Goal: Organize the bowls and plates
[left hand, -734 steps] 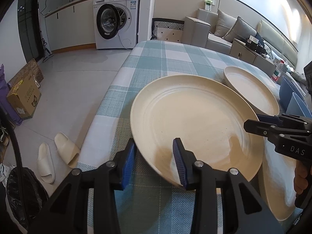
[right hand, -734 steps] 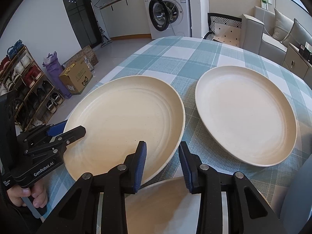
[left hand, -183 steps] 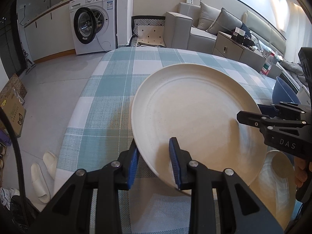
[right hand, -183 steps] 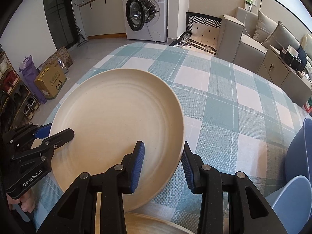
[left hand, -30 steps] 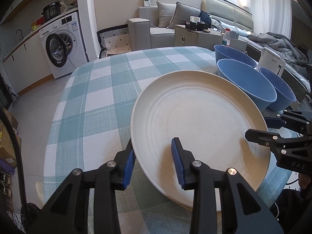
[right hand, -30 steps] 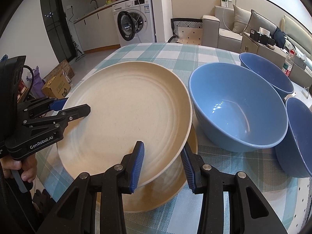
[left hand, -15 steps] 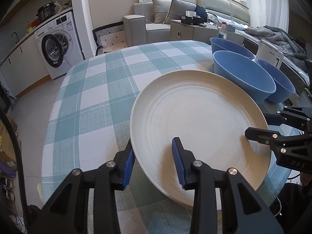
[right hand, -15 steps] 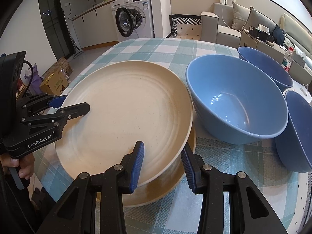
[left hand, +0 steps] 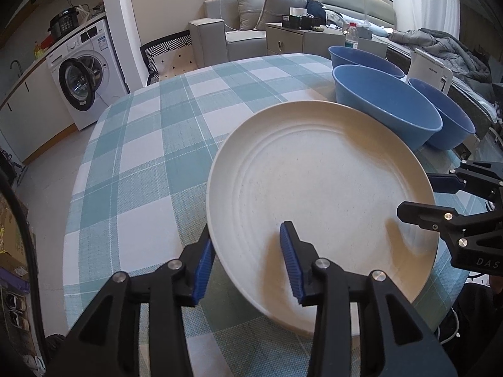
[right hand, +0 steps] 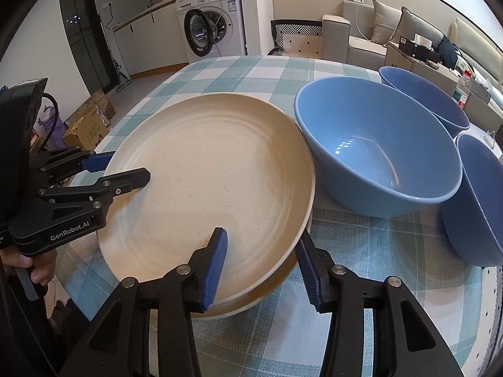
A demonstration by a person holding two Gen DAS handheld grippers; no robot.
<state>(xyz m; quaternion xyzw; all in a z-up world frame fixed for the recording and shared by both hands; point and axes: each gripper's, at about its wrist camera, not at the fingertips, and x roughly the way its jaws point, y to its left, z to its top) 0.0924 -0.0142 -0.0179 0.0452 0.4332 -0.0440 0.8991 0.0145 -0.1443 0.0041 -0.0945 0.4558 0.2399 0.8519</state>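
I see both grippers loosening — left gripper point(left hand: 246, 265) and right gripper point(right hand: 262, 265) just opened around the top plate point(right hand: 207, 185), pads apart from its rim, plate resting on the stack.

A home: a washing machine point(right hand: 211, 28) under a kitchen counter at upper left, a grey sofa point(left hand: 248, 31) with cushions at top, a checked-cloth desk point(left hand: 157, 144) mid-frame.

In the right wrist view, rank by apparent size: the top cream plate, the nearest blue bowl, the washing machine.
1. Top cream plate, largest.
2. Nearest blue bowl, slightly smaller.
3. Washing machine, smallest, though only because it stands far behind the table; true size likely differs.
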